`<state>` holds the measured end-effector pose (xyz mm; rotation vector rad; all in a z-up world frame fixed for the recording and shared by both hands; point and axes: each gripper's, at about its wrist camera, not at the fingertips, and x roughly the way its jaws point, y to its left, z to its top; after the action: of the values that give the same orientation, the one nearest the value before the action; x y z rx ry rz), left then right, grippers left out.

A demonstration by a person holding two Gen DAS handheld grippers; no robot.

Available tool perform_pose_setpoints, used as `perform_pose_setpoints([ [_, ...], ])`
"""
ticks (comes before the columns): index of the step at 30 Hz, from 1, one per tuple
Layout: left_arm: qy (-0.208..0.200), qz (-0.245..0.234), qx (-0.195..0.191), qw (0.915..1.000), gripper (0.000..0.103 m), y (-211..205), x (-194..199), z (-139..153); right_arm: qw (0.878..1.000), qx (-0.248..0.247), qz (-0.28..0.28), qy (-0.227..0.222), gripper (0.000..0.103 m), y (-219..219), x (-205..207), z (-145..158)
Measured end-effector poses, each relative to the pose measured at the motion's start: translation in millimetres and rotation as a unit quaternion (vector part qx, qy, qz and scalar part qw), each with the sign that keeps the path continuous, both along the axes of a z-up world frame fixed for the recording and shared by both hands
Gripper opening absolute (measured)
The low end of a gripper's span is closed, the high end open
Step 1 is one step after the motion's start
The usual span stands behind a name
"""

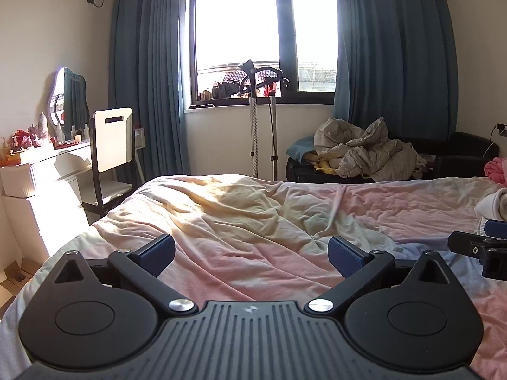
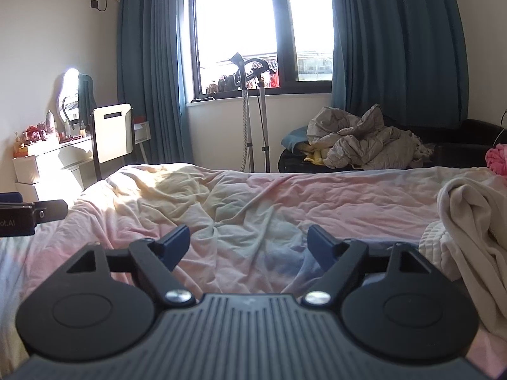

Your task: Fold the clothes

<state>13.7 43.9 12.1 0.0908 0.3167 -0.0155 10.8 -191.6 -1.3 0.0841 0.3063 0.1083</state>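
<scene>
Both jaws spread, empty: left gripper (image 1: 252, 255) & right gripper (image 2: 248, 242) hover over bedsheet (image 2: 253, 202), pre-grasp; cream garment (image 2: 469, 221) at 3 o'clock.

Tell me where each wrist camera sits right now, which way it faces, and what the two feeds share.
Left wrist: sits on the left gripper, low over the bed, facing the window; its own fingers spread open, the right gripper's tip at the right edge.
Right wrist: sits on the right gripper, same heading; open fingers, the left gripper at the left edge, cream clothes to its right.
Shared: bed, window, blue curtains, white chair, grey quilt heap.
</scene>
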Motion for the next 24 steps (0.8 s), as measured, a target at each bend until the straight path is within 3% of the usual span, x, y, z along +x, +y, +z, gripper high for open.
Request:
perform_pose_setpoints([
  [5, 0.004, -0.003, -0.011, 0.9999, 0.103, 1.5, -2.0, 0.4, 1.000, -0.003, -0.016, -0.011, 0.091, -1.0, -1.0, -0.7],
  [8, 0.005, -0.002, -0.017, 0.9998, 0.103, 2.7, -2.7, 2.0, 1.000, -0.009, -0.022, -0.016, 0.103, -0.4, -1.1, -1.6],
  [12, 0.003, 0.005, -0.028, 0.9996, 0.103, 4.4, -5.1, 4.5, 1.000, -0.005, -0.025, -0.017, 0.103, -2.5, -3.4, -1.0],
  [24, -0.001, 0.021, -0.013, 0.9997, 0.103, -0.3, -5.2, 3.3, 0.999, -0.011, -0.027, -0.016, 0.103, -0.3, -5.4, -2.7],
])
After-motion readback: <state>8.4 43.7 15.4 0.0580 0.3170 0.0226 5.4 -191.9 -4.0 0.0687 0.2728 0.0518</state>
